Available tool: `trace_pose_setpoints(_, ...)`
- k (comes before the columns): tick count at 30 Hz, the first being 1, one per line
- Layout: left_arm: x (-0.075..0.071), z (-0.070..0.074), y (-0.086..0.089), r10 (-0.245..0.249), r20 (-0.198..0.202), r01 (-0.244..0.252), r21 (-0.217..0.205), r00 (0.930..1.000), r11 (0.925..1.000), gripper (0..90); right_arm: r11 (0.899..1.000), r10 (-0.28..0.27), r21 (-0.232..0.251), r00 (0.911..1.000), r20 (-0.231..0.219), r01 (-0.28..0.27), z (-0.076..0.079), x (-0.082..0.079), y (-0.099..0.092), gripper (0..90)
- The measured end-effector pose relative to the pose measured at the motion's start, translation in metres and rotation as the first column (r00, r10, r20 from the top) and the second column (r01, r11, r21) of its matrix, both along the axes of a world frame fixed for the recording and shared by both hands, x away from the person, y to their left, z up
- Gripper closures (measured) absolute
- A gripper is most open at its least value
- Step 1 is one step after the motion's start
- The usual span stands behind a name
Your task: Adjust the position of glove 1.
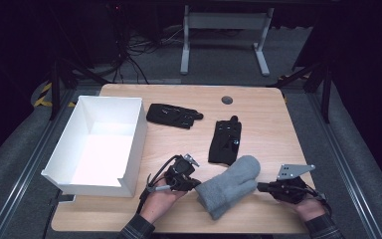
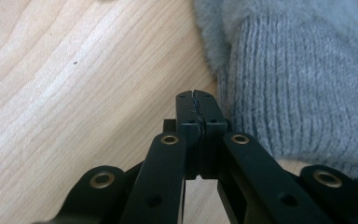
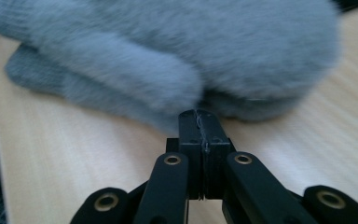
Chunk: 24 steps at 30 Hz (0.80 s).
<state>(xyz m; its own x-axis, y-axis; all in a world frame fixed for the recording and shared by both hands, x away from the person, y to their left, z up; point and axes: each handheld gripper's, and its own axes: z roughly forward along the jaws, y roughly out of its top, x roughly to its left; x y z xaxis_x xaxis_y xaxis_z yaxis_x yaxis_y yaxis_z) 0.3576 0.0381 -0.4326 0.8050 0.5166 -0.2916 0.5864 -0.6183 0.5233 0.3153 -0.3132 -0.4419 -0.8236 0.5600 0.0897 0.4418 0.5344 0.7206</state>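
A fluffy grey mitten (image 1: 229, 186) lies near the table's front edge, its ribbed cuff toward the front left. In the right gripper view the mitten (image 3: 168, 51) seems to rest on a second grey one. My left gripper (image 1: 197, 183) is just left of the cuff; its jaws (image 2: 196, 95) are pressed together with nothing between them, beside the ribbed knit (image 2: 298, 88). My right gripper (image 1: 259, 187) points at the mitten from the right. It is shut (image 3: 197, 114), with its tips against the fuzzy thumb.
A white open box (image 1: 134, 144) stands at the left of the wooden table (image 1: 273, 124). Two black gloves lie farther back, one (image 1: 174, 115) beside the box, one (image 1: 225, 141) just behind the mitten. A round cable hole (image 1: 227, 100) sits near the far edge.
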Motion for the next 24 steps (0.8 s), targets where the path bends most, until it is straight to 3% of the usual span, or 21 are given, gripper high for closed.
trace_pose_setpoints(4,-0.003,-0.001,-0.001,-0.008,-0.012,0.008,-0.012,0.9999,0.9999,89.9,0.997,0.073,0.01,0.9968,-0.031,-0.073,-0.003,-0.005,0.013,90.0)
trace_pose_setpoints(8,-0.003,-0.002,-0.003,-0.014,-0.03,0.014,-0.02,0.9995,0.9997,89.9,0.992,0.121,0.027,0.9922,-0.03,-0.12,-0.002,-0.006,0.026,90.0)
trace_pose_setpoints(16,-0.007,0.004,-0.011,-0.055,-0.049,0.051,-0.077,0.9973,0.9957,89.9,0.989,0.111,0.102,0.9938,-0.001,-0.111,0.006,-0.003,0.029,90.0)
trace_pose_setpoints(19,-0.008,0.004,-0.014,-0.06,-0.045,0.057,-0.075,0.9972,0.9955,89.9,0.989,0.113,0.098,0.9936,0.002,-0.113,0.007,-0.004,0.029,90.0)
trace_pose_setpoints(22,-0.006,0.003,-0.013,-0.056,-0.038,0.053,-0.068,0.9977,0.9963,89.4,0.992,0.108,0.063,0.9941,-0.001,-0.108,0.004,-0.004,0.027,89.8)
trace_pose_setpoints(24,-0.006,0.005,-0.013,-0.048,-0.023,0.046,-0.075,0.9986,0.9961,84.8,0.994,0.093,0.057,0.9956,0.006,-0.094,0.004,-0.004,0.022,87.4)
